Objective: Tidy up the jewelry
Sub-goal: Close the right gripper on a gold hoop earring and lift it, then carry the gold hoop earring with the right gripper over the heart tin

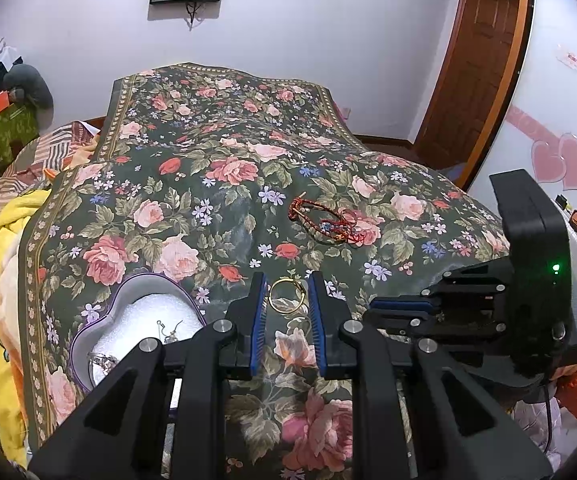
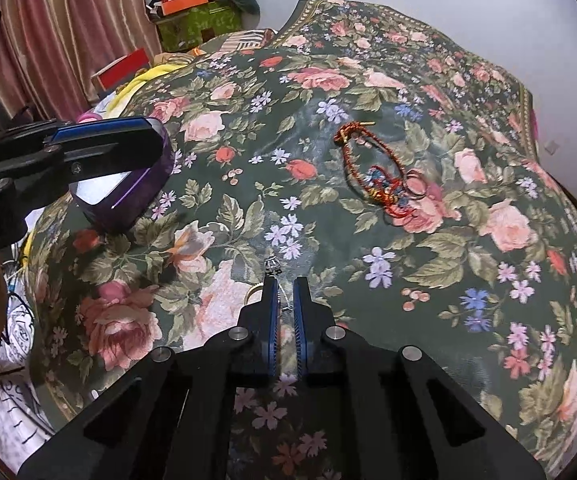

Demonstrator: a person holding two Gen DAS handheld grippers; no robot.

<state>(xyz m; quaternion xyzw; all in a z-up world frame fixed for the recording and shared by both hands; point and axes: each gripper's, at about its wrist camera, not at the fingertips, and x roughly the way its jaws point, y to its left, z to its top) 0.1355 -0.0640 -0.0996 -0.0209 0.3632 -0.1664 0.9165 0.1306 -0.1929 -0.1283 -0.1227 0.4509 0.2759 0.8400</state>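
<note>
Two grippers on the go over the floral bedspread (image 1: pixel 216 184). The left gripper (image 1: pixel 287 294) has its fingers apart, straddling a gold ring (image 1: pixel 285 295) that lies flat on the cover, not pinched yet. The right gripper (image 2: pixel 285 296) has its fingers nearly together around something thin and silvery, with a small silver charm (image 2: pixel 272 265) poking out past the tips; can't tell if it's really clamped. The purple heart-shaped box (image 1: pixel 100 320) with white foam sits just left of the left gripper, a few silver pieces already inside. The red braided bracelet (image 1: pixel 324 222) lies further up the bed. Looks like the pick-up stage: next, close on the ring and carry it to the box.
</note>
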